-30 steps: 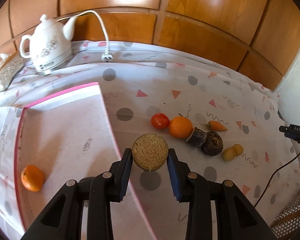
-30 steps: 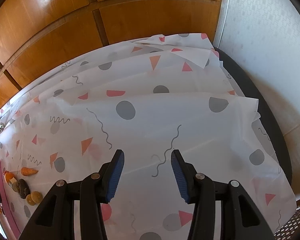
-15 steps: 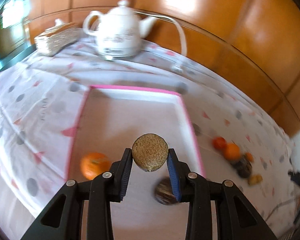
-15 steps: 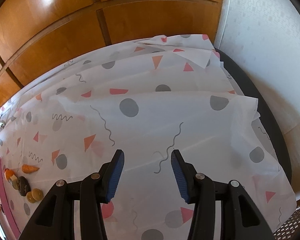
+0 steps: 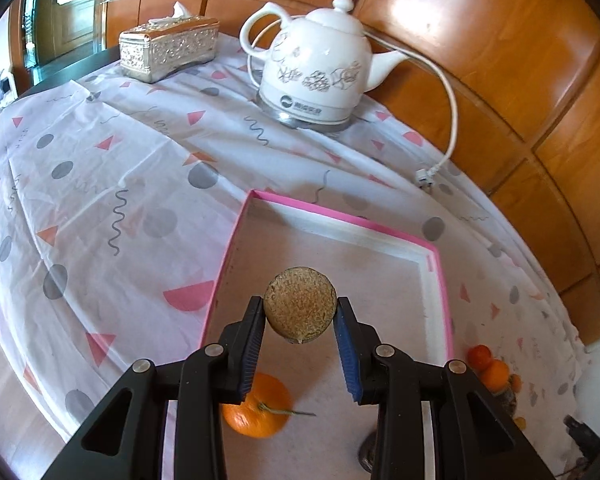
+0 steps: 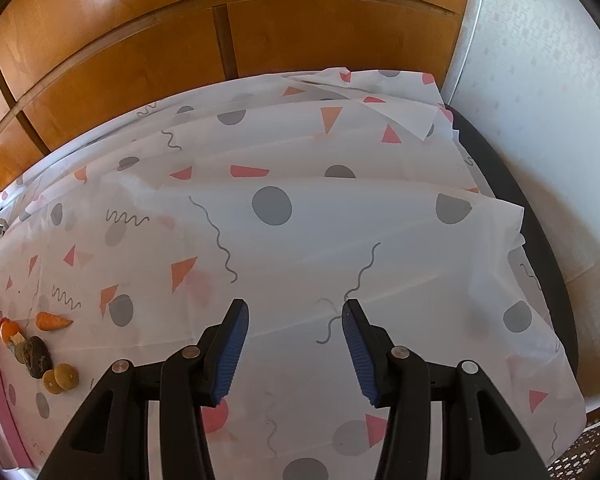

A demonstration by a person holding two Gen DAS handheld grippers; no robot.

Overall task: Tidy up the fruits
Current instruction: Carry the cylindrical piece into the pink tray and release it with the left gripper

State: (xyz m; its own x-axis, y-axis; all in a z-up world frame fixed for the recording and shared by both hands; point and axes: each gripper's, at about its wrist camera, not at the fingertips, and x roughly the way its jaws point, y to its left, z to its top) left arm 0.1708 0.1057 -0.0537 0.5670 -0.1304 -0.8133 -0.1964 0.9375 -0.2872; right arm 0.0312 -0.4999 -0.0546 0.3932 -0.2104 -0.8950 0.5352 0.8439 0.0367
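Now the left gripper (image 5: 300, 322) has its jaws clamped on a round brown fruit (image 5: 300, 306) with a rough skin, one blue pad touching each side of it. The fruit hangs above the inside of a flat tray with a pink rim (image 5: 444, 292), near the middle of it. Under the left finger, an orange (image 5: 260, 416) with a short green stem lies on the tray floor, partly hidden by the finger. A dark round thing lies at the near right of the tray, mostly covered by the gripper, so I cannot tell what it is.

Outside the tray, on its right side, a small group of fruits (image 5: 490, 368) rests on the patterned cloth (image 5: 100, 200) that covers the desk. From the right wrist view this group is at the far left: a carrot (image 6: 52, 321), a dark lumpy fruit (image 6: 38, 356) and two small yellow-brown fruits (image 6: 61, 378), close together beside the pink rim.

Far on the desk stand a white kettle (image 5: 320, 72) with its cable and a silver tissue box (image 5: 168, 50), well apart from the tray.

The right gripper (image 6: 294, 338) is over a bare part of the cloth, with its jaws apart and nothing between them.
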